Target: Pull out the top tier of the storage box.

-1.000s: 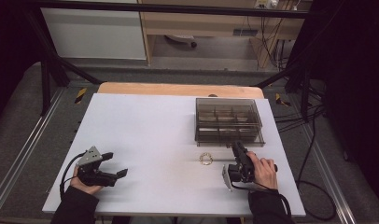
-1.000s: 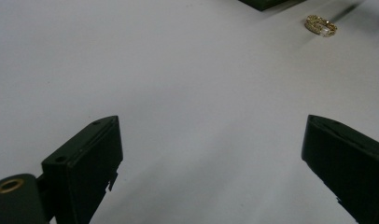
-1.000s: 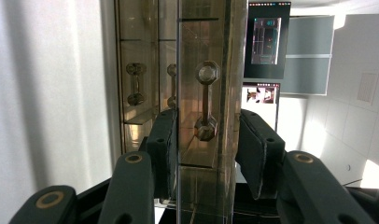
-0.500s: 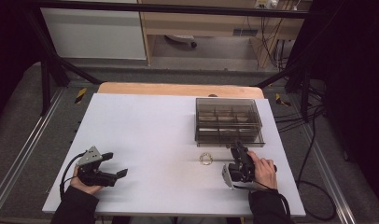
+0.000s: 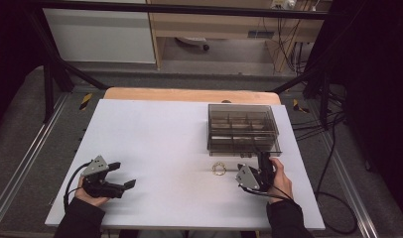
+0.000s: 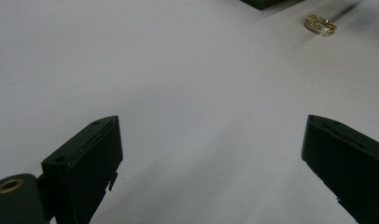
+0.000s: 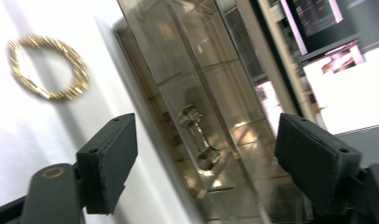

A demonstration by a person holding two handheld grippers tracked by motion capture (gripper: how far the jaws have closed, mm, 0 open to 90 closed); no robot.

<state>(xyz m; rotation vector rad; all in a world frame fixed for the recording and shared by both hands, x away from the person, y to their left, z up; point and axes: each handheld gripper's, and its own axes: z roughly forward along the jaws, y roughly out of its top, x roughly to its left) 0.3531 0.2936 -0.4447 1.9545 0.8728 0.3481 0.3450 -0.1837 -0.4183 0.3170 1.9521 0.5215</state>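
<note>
Right tool [image 5: 263, 159], jaws spread wide with nothing between them, held low at the near right of the desk [image 5: 160, 134], its tips pointing at the near edge of the box [image 5: 243, 130] and close to it, touching or not I cannot tell

Box: clear smoky plastic, lidded, divided into compartments, set toward the far right of the white desk; in the right gripper view a small silvery metal piece [image 7: 197, 135] lies in one compartment, others too dim to read

Ring [image 5: 219, 168]: gold, chain-like, flat on the desk just in front of the box and just left of the right tool, touching neither; it also lies far off at the top right of the left gripper view

Right hand [image 5: 279, 178]: wrapped around the tool's body from the right, dark sleeve behind it

Left tool [image 5: 121, 174]: jaws spread, empty, held near the desk's near left corner, pointing right across bare white surface, well apart from ring and box; left hand [image 5: 88, 194] grips it from below

Around: wooden board edge [image 5: 189, 94] beyond the white top, cables [image 5: 333, 129] on the floor at right
</note>
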